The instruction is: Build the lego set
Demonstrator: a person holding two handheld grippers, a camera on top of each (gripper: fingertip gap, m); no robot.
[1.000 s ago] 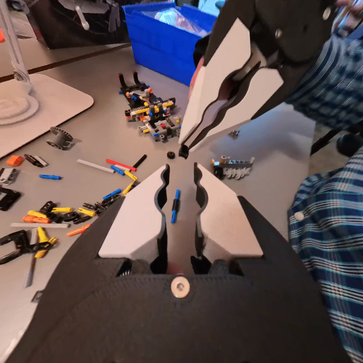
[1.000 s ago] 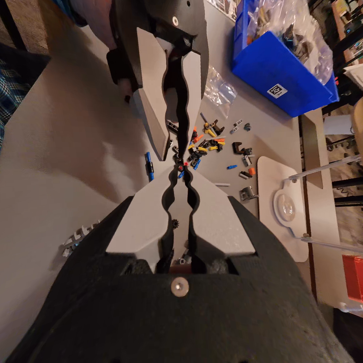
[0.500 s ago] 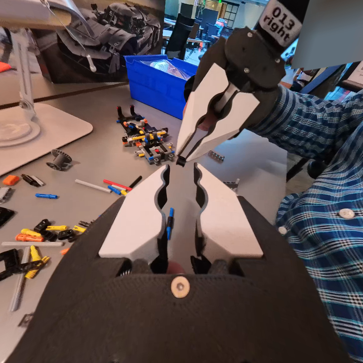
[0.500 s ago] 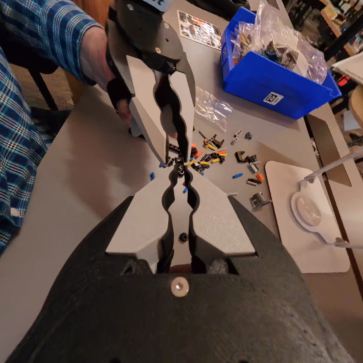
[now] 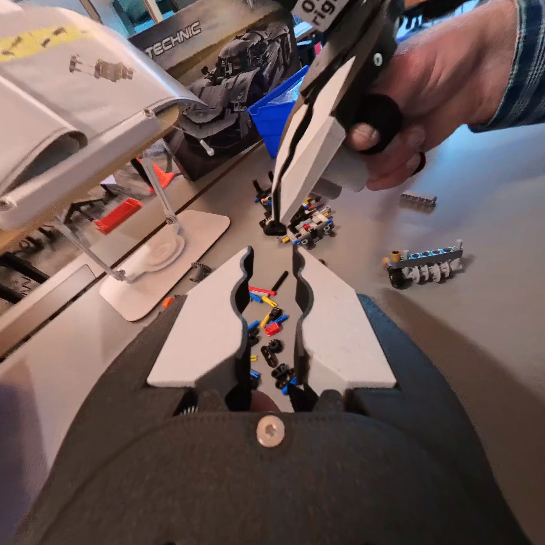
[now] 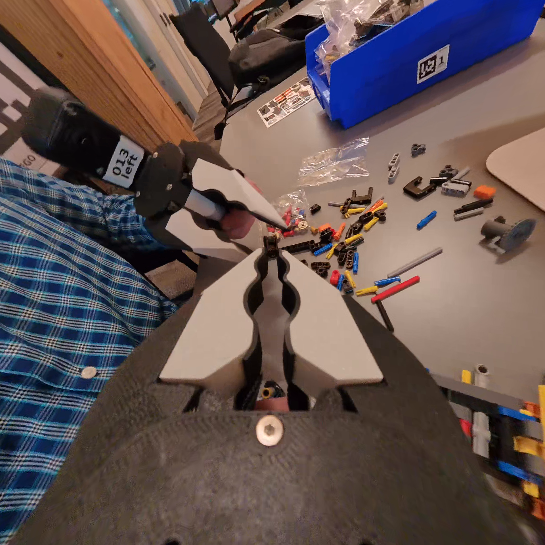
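My right gripper [image 6: 271,253] is shut on a small black connector [image 6: 270,244], held in the air above the table. In the left wrist view this gripper [image 5: 276,220] comes down from the upper right with the black piece [image 5: 274,229] at its tips. My left gripper [image 5: 272,253] is open and empty, just below and in front of that piece. Its upper finger [image 6: 241,191] ends close to the piece in the right wrist view. A part-built chassis [image 5: 311,230] lies behind the tips. Loose pins and axles [image 5: 267,309] lie under the left fingers.
A grey beam with gear parts [image 5: 424,265] lies at the right. A booklet on a clear stand [image 5: 73,88] rises at the left, and its white base [image 5: 165,259] rests on the table. A blue bin [image 6: 413,73], a plastic bag [image 6: 333,165] and a grey hub [image 6: 507,233] are farther off. Left and right tips are no more than a few centimetres apart.
Both grippers have risen and swung; the left view now looks over the loose pieces toward the stand. The right gripper still holds the black piece. The left stays open.
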